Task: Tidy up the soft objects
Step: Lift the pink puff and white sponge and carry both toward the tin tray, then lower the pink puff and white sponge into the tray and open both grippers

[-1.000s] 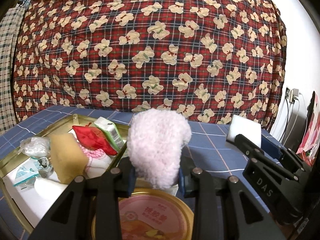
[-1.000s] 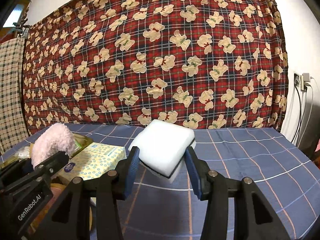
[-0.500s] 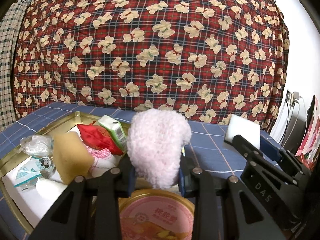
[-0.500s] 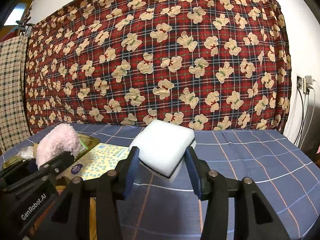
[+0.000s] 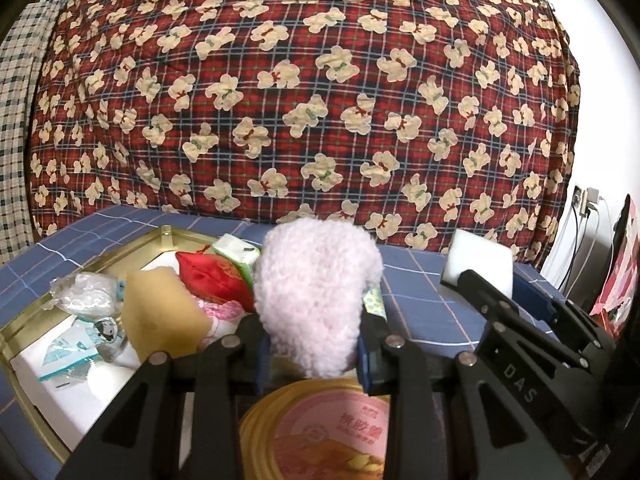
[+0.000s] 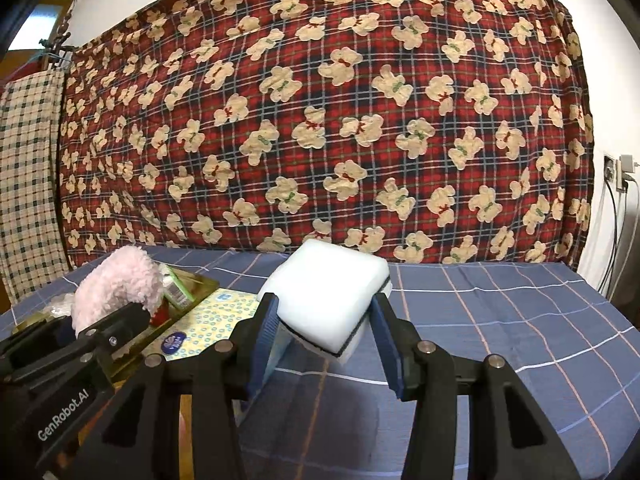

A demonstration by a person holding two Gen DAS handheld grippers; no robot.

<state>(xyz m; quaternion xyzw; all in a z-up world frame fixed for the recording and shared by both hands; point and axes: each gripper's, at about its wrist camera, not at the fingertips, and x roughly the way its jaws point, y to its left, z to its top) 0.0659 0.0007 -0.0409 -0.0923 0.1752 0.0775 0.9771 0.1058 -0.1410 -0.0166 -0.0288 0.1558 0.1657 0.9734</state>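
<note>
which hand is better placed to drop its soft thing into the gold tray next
Left, probably. The left gripper holds the fluffy pink plush right beside the gold tray; the right gripper with the white sponge block sits farther away.

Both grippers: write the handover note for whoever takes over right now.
Left gripper: shut on the pink fluffy pad, held above the round tin.
Right gripper: shut on the white sponge, held above the blue cloth.
Gold tray: already holds a tan sponge, a red pouch, a green pack and small bags.
Left to do: place the pad and the sponge, probably in the tray.
</note>
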